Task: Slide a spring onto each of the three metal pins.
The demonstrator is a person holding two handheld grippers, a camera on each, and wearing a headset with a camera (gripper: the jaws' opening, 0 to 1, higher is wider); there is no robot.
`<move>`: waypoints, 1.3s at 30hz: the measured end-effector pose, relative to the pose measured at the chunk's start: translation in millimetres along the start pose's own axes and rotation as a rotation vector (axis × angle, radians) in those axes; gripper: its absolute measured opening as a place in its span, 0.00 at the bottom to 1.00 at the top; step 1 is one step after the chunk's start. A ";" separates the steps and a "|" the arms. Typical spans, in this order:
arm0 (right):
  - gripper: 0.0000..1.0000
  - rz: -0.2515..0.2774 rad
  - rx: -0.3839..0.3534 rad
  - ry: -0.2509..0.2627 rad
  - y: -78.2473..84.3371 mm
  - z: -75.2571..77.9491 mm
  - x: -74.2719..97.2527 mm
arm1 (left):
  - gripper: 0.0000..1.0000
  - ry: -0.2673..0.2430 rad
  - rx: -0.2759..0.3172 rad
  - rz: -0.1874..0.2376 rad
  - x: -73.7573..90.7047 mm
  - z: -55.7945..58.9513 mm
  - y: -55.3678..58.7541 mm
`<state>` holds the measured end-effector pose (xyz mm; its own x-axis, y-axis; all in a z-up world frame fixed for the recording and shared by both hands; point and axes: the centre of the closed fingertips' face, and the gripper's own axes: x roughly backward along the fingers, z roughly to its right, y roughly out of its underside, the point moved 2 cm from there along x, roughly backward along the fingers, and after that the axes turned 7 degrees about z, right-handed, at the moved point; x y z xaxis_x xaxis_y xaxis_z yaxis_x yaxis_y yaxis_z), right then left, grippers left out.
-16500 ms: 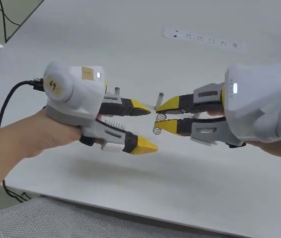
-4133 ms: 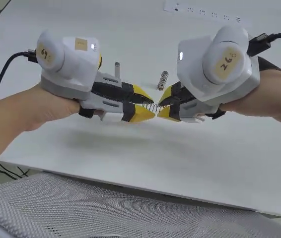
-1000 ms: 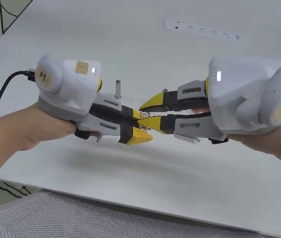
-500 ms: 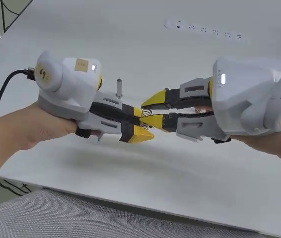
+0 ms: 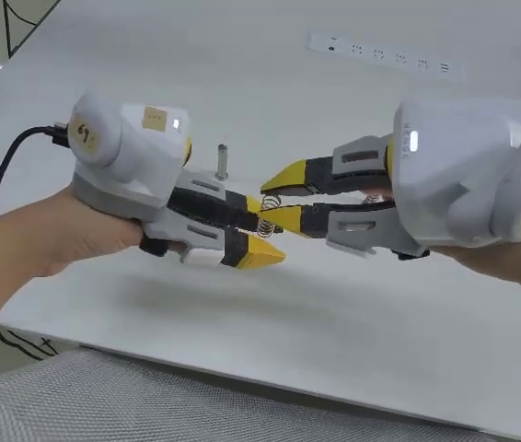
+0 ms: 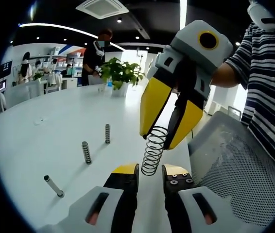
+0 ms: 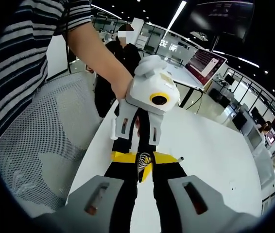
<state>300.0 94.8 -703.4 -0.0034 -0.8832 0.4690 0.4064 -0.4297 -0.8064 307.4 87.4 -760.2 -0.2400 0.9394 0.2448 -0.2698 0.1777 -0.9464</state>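
A small steel spring (image 6: 153,150) stands between the two grippers, held above the white table (image 5: 242,74). My left gripper (image 6: 150,170) is shut on its lower end. My right gripper (image 7: 143,157) faces it head-on, jaws spread to either side of the spring (image 7: 142,164) and open. In the head view the yellow tips of the left gripper (image 5: 259,241) and right gripper (image 5: 270,198) overlap around the spring (image 5: 267,204). One bare metal pin (image 6: 53,186) (image 5: 223,160) stands on the table. Two further pins carry springs (image 6: 86,152) (image 6: 107,133).
A white power strip (image 5: 385,55) lies at the far side of the table. A black cable (image 5: 12,184) runs from the left gripper off the left edge. A grey mesh chair (image 5: 104,396) is below the near edge. People stand in the background.
Four seconds ago both grippers pinched the spring. Over the last second the right jaws stay spread around it, and both grippers have barely moved.
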 end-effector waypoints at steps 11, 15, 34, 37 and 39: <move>0.12 -0.015 0.022 0.010 1.2 2.1 0.4 | 0.31 -0.073 0.002 0.006 12.8 -12.6 0.2; 0.12 -0.020 0.026 0.015 2.2 3.1 0.7 | 0.37 -0.113 0.002 0.019 19.9 -17.8 0.2; 0.12 -0.036 0.028 0.041 10.3 4.8 0.1 | 0.68 -0.309 0.011 0.064 67.4 -41.5 10.5; 0.12 -0.038 0.026 0.044 12.1 4.6 0.0 | 0.74 -0.337 0.017 0.076 73.7 -44.9 11.3; 0.12 -0.040 0.022 0.047 13.2 4.8 -0.1 | 0.76 -0.354 0.020 0.080 77.9 -47.2 12.2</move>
<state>309.8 90.1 -712.3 -0.0625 -0.8734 0.4829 0.4249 -0.4611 -0.7790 329.4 176.6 -762.7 -0.5683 0.7898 0.2309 -0.2540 0.0986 -0.9622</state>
